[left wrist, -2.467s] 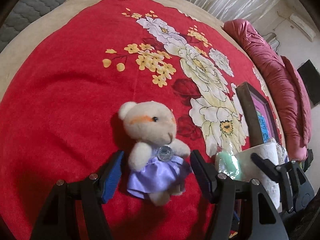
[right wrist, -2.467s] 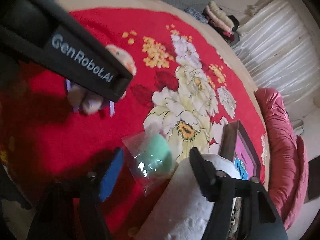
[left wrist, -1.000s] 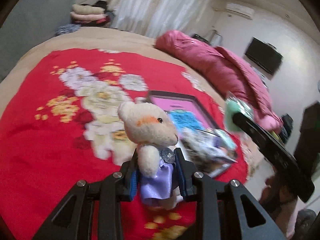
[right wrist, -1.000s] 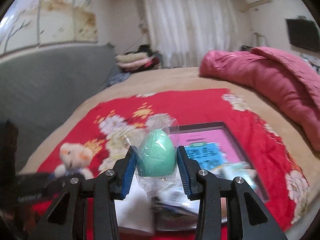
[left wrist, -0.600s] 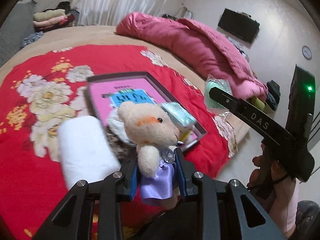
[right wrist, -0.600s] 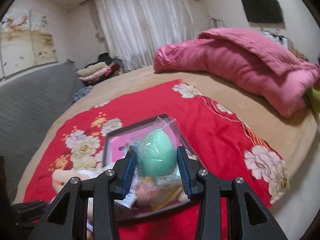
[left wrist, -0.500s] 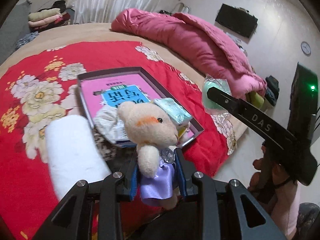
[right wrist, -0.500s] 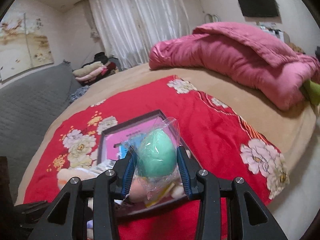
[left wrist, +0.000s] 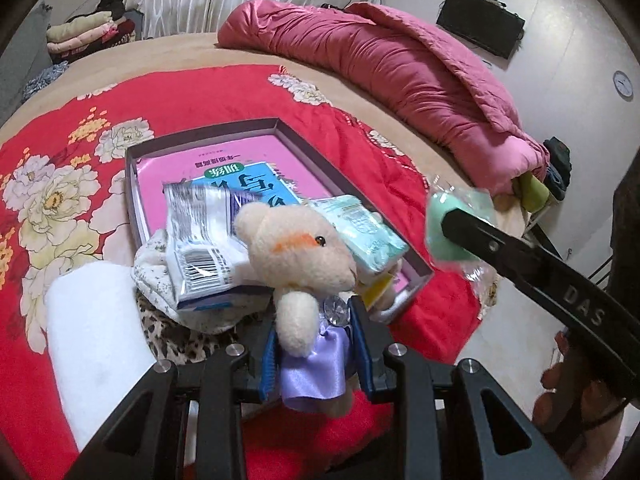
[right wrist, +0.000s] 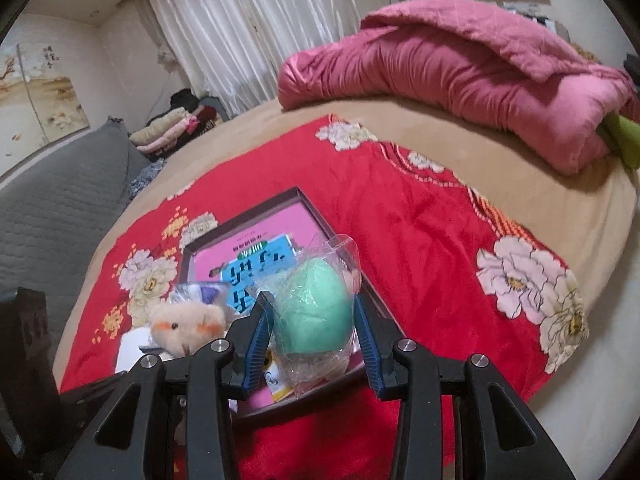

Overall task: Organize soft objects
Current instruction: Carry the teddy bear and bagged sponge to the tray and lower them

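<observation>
Left hand-held gripper (left wrist: 312,356): clamped narrow on the purple satin dress of a small cream plush teddy bear (left wrist: 298,256), blue pads squeezing both sides. Angled steeply down, bear's head sticking up and out past the fingertips.

Right hand-held gripper (right wrist: 314,334): closed snug on a mint-green egg-shaped soft sponge in a crinkly clear plastic bag (right wrist: 314,308), pads pressing the bag in on both sides. Also tilted down toward the bed. In the left wrist view it comes in from the right as a long black finger with the green sponge at its tip.

Person's hand (left wrist: 576,392): fingers wrapped round the right gripper's handle, low at the right edge of the left wrist view.

Where the bear is: up off the bedding, hovering over the near end of a shallow dark-framed box with a pink bottom (left wrist: 208,136).

Where the sponge is: also held in the air, above the box's near right corner.

Box: sits on a red floral blanket (left wrist: 200,92) on the bed, already holding a blue-and-white plastic packet (left wrist: 200,240), a pale green tissue pack (left wrist: 366,232) and some white cloth.

Beside it: a white rolled towel (left wrist: 92,340) lying on the blanket left of the box.

Far side of bed: a bunched-up pink quilt (left wrist: 400,64).
</observation>
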A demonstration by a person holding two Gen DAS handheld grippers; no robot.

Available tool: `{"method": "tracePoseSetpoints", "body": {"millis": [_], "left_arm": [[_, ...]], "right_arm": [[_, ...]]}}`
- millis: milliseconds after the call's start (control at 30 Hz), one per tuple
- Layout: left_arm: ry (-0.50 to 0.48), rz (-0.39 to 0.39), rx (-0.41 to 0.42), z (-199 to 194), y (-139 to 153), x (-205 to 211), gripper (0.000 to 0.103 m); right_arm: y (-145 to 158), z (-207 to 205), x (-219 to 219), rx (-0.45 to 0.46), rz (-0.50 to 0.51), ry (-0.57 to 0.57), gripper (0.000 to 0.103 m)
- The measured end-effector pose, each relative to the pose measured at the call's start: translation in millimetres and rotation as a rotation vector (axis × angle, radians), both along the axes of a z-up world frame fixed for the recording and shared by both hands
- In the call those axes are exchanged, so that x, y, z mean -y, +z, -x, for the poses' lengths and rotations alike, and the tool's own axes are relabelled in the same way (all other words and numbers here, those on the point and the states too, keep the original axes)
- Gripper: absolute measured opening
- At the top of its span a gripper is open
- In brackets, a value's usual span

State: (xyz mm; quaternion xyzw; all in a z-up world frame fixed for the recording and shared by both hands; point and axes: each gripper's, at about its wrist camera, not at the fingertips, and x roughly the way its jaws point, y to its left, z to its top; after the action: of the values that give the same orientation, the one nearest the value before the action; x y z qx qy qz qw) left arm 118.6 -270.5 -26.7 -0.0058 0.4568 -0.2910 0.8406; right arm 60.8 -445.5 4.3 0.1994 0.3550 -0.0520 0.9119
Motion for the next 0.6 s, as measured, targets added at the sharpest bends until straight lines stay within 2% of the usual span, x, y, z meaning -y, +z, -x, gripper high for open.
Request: {"method": "tracePoseSetpoints", "body": {"millis": [333,600], "left_arm": [[0.016,-0.006,-0.027,-20,-15,3,0.032],[0.022,0.013,-0.034,-32,-14,5,0.032]], "right_arm": [[-15,-10,7,-0.075,-0.041,-0.009,0.042],[-22,-23,12,-0.127,-0.006,-0.041,0.043]]}}
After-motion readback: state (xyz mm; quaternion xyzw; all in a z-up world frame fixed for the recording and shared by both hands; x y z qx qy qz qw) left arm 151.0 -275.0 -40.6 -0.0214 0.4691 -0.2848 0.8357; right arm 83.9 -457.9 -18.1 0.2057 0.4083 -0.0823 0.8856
